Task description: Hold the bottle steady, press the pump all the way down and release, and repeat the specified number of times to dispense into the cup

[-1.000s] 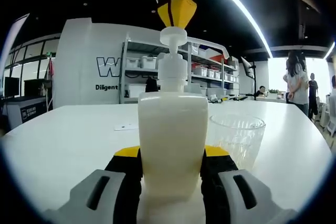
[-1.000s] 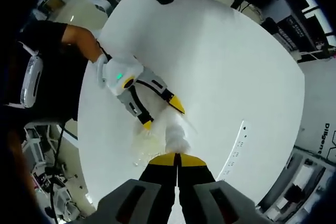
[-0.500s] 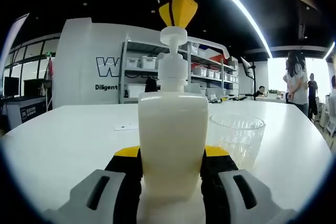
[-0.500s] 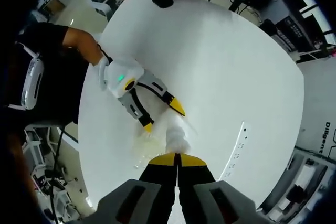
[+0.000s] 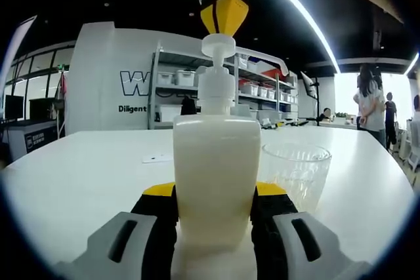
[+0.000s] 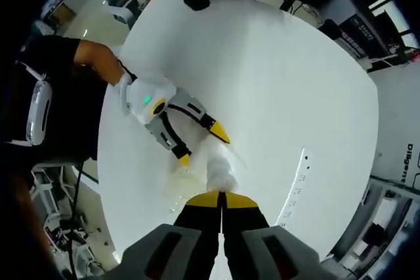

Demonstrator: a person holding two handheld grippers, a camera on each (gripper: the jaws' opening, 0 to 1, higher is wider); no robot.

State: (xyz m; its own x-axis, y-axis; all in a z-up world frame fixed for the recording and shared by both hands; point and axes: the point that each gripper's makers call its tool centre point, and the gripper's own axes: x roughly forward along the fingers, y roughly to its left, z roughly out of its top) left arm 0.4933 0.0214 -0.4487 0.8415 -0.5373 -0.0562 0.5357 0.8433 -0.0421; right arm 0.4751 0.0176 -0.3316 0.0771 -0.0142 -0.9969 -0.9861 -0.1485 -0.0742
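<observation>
Bottle (image 5: 216, 181) is clamped between the left claw's (image 5: 216, 227) jaws on the desk (image 5: 79, 168), cup (image 5: 296, 174) just beside. Pump head (image 5: 218, 45) is met from above by the right claw (image 5: 224, 12), jaws closed, apparently empty. Pressing step is in hand; a full downward push is called for next.

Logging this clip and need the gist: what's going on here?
A person works a pump bottle with two tools. The left hand-held gripper clamps the bottle's body on the white table. The right hand-held gripper, jaws together, rests its yellow tips on the pump head, which stands high. The spout reaches over a clear cup beside the bottle.
</observation>
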